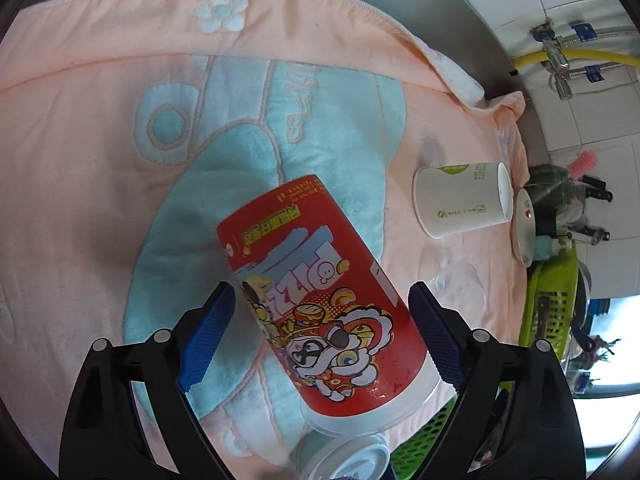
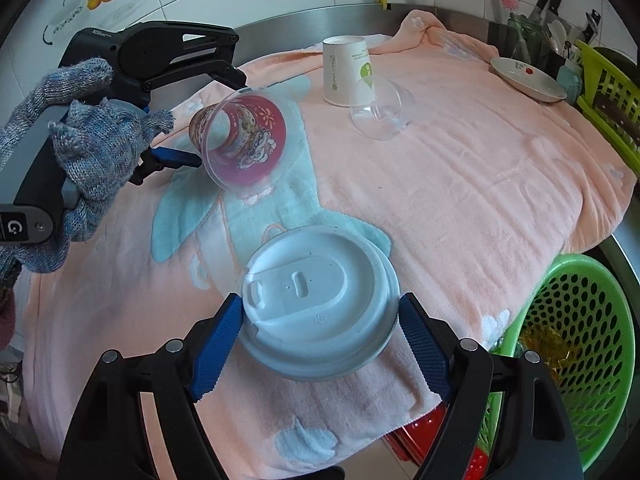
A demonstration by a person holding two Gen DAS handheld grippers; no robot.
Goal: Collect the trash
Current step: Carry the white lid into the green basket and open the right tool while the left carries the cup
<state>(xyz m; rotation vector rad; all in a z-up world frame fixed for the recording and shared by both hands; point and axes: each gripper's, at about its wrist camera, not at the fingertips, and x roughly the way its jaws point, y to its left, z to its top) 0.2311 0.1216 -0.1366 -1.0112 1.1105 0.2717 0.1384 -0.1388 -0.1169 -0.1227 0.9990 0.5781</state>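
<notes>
A red printed plastic cup (image 1: 320, 300) lies tilted between the fingers of my left gripper (image 1: 322, 308); the jaws are open around it with gaps on both sides. It also shows in the right wrist view (image 2: 244, 140), mouth toward the camera. My right gripper (image 2: 320, 320) is shut on a white cup lid (image 2: 316, 304) at the towel's near edge. A white paper cup (image 2: 346, 70) stands upside down further back, and lies at the right in the left wrist view (image 1: 464, 204). A clear plastic cup (image 2: 380, 114) lies beside it.
A pink and blue towel (image 2: 460, 200) covers the counter. A round green basket (image 2: 576, 360) with some trash sits below the right edge. A white plate (image 2: 528, 78), a lime dish rack (image 2: 612, 96) and knives stand at the back right.
</notes>
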